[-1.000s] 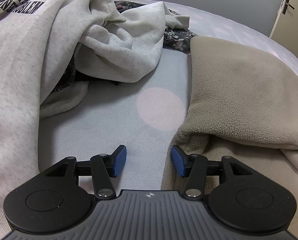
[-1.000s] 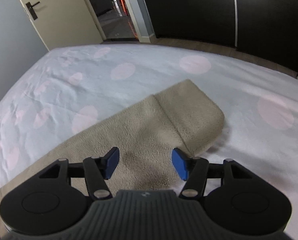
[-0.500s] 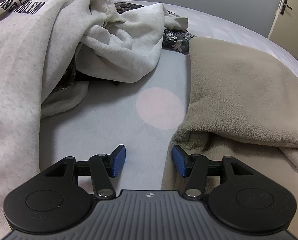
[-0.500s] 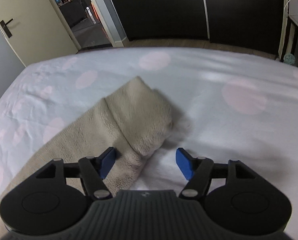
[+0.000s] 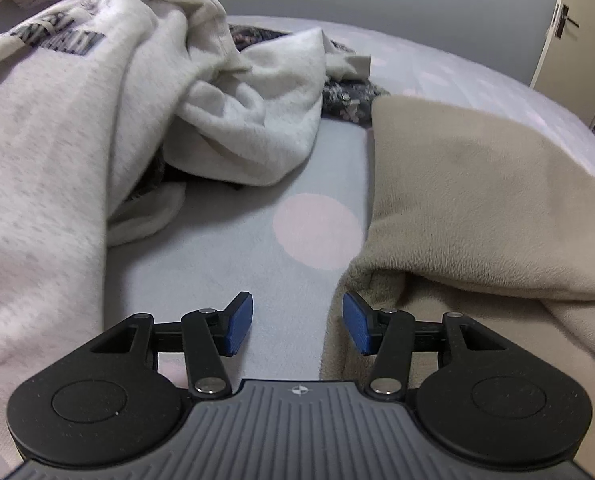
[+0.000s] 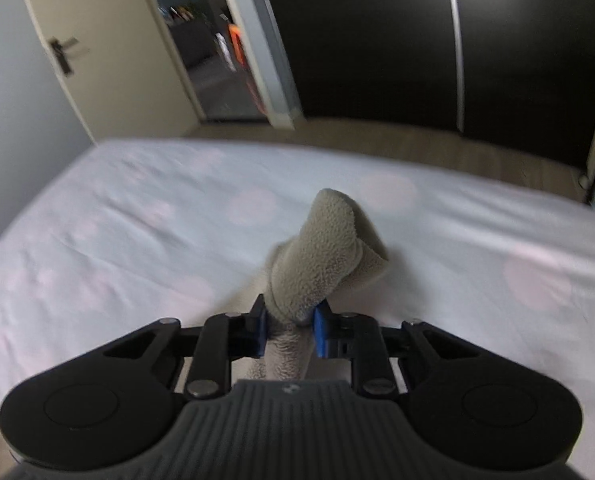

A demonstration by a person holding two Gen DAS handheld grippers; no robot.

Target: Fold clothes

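A beige fleece garment (image 5: 477, 200) lies spread on the bed at the right of the left wrist view. My left gripper (image 5: 297, 322) is open and empty, low over the sheet just beside the garment's folded edge. My right gripper (image 6: 289, 330) is shut on the cuff end of the garment's beige sleeve (image 6: 329, 264), which sticks up bunched between the blue pads and is lifted off the sheet.
A heap of light grey sweatshirts (image 5: 77, 120) with a dark floral cloth (image 5: 345, 98) under it fills the left. The bed (image 6: 137, 220) has a white sheet with pink dots. An open door (image 6: 217, 52) and dark wardrobe (image 6: 377, 40) stand beyond the bed's edge.
My right gripper moved to the sleeve's end, closed on the cuff and lifted it. My left gripper has barely moved and stays open.
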